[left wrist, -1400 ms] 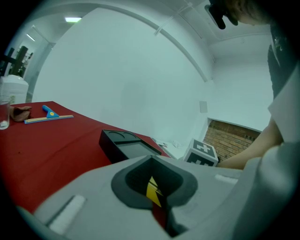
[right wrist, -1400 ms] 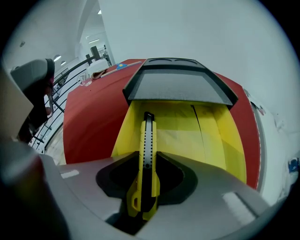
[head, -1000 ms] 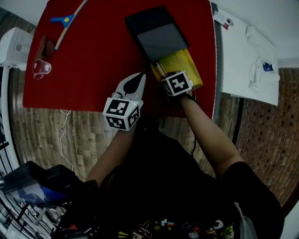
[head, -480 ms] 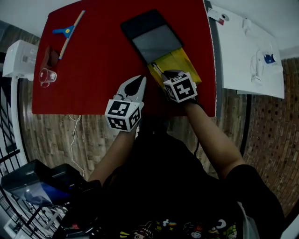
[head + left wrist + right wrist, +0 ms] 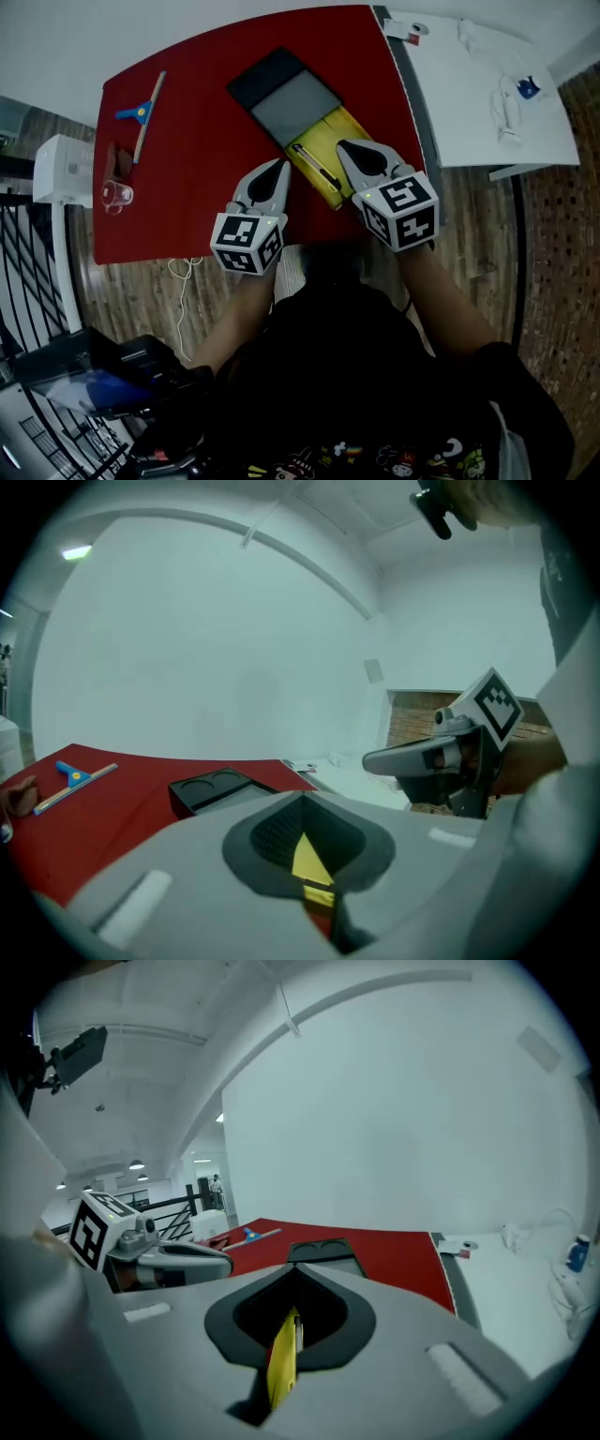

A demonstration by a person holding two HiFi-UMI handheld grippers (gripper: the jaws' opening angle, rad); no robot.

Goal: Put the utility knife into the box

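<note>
An open yellow box [image 5: 349, 131] lies on the red table [image 5: 197, 141], its near end between my two grippers. A black and yellow utility knife [image 5: 316, 167] lies inside it along its left side. A black and grey lid [image 5: 286, 94] sits at the box's far end. My left gripper [image 5: 284, 165] is shut and empty, just left of the box. My right gripper [image 5: 343, 145] is shut and empty at the box's right side. Each gripper view shows a sliver of the yellow box [image 5: 309, 860] [image 5: 281, 1354] through the shut jaws.
At the table's far left lie a blue-headed tool on a wooden stick [image 5: 141, 112], a brown object [image 5: 112, 159] and a clear cup [image 5: 117, 195]. A white table [image 5: 478, 94] with small items adjoins on the right. A white unit [image 5: 61, 169] stands left of the red table.
My right gripper has drawn back from over the box toward the person, and the knife now shows lying in the box. The left gripper has kept its place.
</note>
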